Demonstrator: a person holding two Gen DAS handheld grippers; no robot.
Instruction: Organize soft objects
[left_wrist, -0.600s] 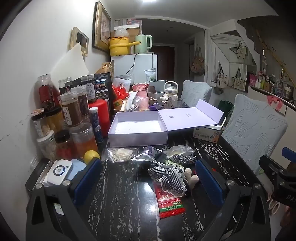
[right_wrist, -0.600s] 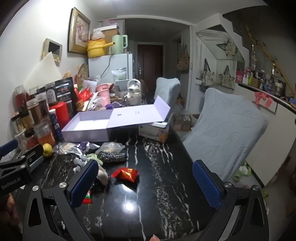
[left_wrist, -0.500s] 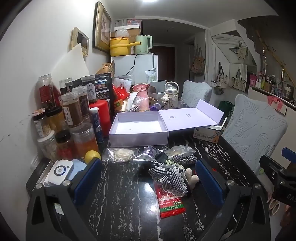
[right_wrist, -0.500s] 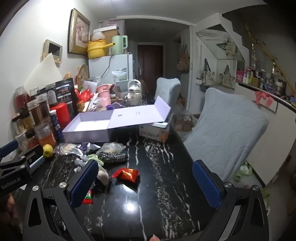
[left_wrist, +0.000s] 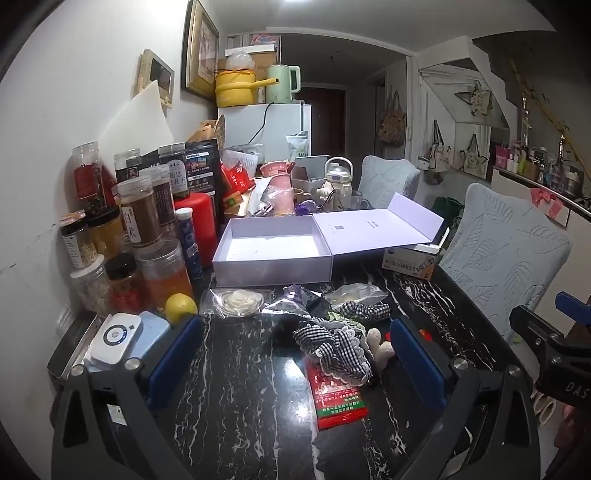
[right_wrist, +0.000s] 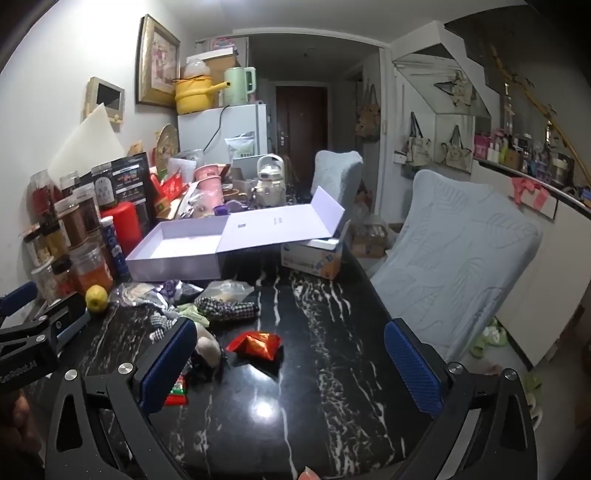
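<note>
An open lavender box with its lid folded back stands on the black marble table; it also shows in the right wrist view. In front of it lies a pile of soft things: a black-and-white checked scrunchie, a darker checked one, a small cream plush and a white fabric flower in a clear bag. My left gripper is open and empty, just short of the checked scrunchie. My right gripper is open and empty above the table, right of the pile.
Jars and bottles crowd the left wall, with a lemon and a white device in front. A red sachet and a red foil packet lie on the table. A tissue box and covered chairs stand at right.
Both grippers have barely shifted; the view has crept slightly closer to the pile. Nothing was taken hold of or moved.
</note>
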